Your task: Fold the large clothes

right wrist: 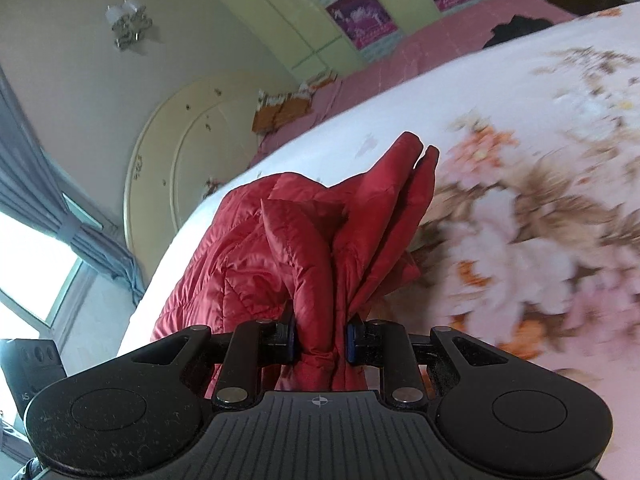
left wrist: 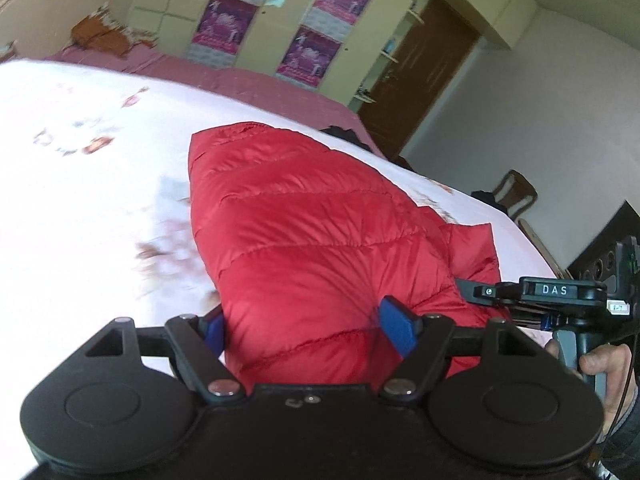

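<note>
Red quilted jacket (left wrist: pixel 304 224) on the floral bed (left wrist: pixel 80 184) | left gripper (left wrist: pixel 308 330) clamps a thick padded bundle, right gripper (right wrist: pixel 320 338) pinches gathered edge layers | you keep both ends level and taut while carrying the fold across.

Bedspread (right wrist: pixel 520 208) flowers motion-blurred

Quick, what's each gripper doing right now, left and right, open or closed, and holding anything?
Left gripper: closed wide on a thick fold of the red down jacket.
Right gripper: closed on a bunched part of the same jacket.
</note>
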`<action>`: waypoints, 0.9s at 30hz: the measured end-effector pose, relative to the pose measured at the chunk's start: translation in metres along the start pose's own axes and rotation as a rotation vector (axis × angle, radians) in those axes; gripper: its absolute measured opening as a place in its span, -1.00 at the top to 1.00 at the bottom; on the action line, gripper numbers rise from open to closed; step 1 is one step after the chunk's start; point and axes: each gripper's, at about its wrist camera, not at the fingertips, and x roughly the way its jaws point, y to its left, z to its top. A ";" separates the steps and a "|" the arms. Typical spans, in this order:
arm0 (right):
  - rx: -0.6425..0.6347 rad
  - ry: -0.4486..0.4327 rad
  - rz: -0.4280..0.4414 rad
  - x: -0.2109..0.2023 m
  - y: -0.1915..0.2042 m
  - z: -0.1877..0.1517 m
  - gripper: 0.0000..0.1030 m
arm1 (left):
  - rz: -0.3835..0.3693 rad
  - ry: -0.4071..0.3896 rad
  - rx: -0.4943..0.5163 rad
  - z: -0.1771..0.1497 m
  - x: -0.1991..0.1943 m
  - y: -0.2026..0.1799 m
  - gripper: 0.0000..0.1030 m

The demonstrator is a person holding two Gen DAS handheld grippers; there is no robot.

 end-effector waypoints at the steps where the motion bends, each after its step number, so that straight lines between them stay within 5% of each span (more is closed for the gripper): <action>1: 0.004 0.013 -0.002 0.009 -0.001 -0.003 0.58 | 0.003 0.006 -0.012 0.000 -0.001 0.007 -0.46; 5: 0.036 0.070 -0.046 0.043 -0.014 -0.018 0.57 | 0.004 0.052 -0.073 -0.010 0.009 0.024 -0.47; 12: 0.054 0.077 -0.060 0.041 -0.018 -0.018 0.57 | 0.014 0.051 -0.089 -0.002 0.002 0.012 -0.55; 15: 0.020 0.028 -0.136 0.018 -0.008 -0.014 0.15 | 0.073 0.048 -0.051 -0.001 -0.024 0.023 -0.66; 18: -0.068 -0.058 -0.162 -0.011 0.005 -0.005 0.15 | 0.112 0.003 -0.019 0.013 -0.046 0.029 -0.55; 19: -0.109 -0.075 -0.156 -0.015 0.013 -0.002 0.28 | 0.102 -0.014 -0.018 0.019 -0.048 0.032 -0.43; 20: -0.169 -0.077 -0.148 -0.015 0.024 0.001 0.71 | 0.089 -0.025 -0.012 0.025 -0.047 0.033 -0.33; 21: -0.231 -0.064 -0.150 -0.011 0.035 0.004 0.85 | 0.078 -0.028 0.003 0.032 -0.041 0.030 -0.27; 27: -0.373 0.041 -0.342 0.041 0.036 -0.001 0.87 | 0.123 0.023 0.190 0.047 0.012 -0.005 -0.19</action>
